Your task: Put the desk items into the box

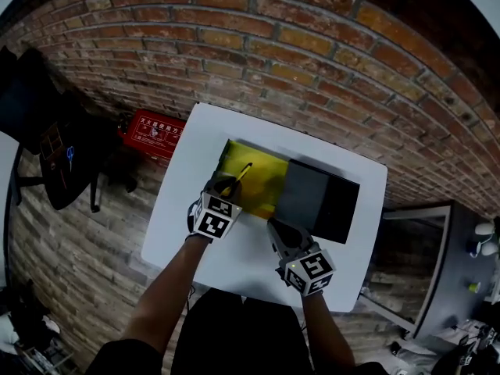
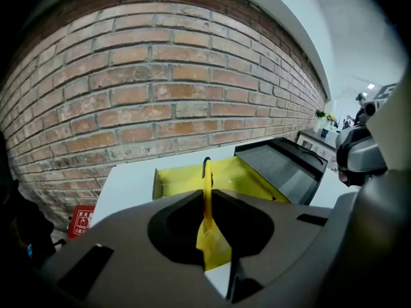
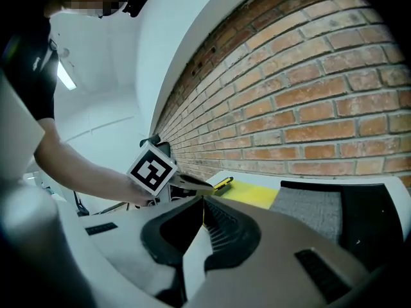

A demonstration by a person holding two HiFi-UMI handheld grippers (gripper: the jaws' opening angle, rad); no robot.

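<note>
An open yellow box (image 1: 266, 180) lies on the white table (image 1: 234, 260), with its dark grey lid (image 1: 319, 198) lying over its right part. My left gripper (image 1: 231, 183) hangs over the box's near left corner, shut on a slim yellow cutter with a black tip (image 1: 243, 170). Seen from the left gripper, the cutter (image 2: 207, 201) stands edge-on between the jaws, above the box (image 2: 183, 179) and beside the lid (image 2: 282, 165). My right gripper (image 1: 280, 230) is at the lid's front edge, jaws shut together with nothing in them. From the right gripper, the cutter (image 3: 223, 184) pokes over the box (image 3: 252, 194).
The brick wall runs behind the table. On the floor lie a red box (image 1: 152, 133) to the left, next to a black chair (image 1: 47, 135). A grey desk (image 1: 426, 272) stands at the right. A person's arm (image 3: 77, 165) reaches across the right gripper view.
</note>
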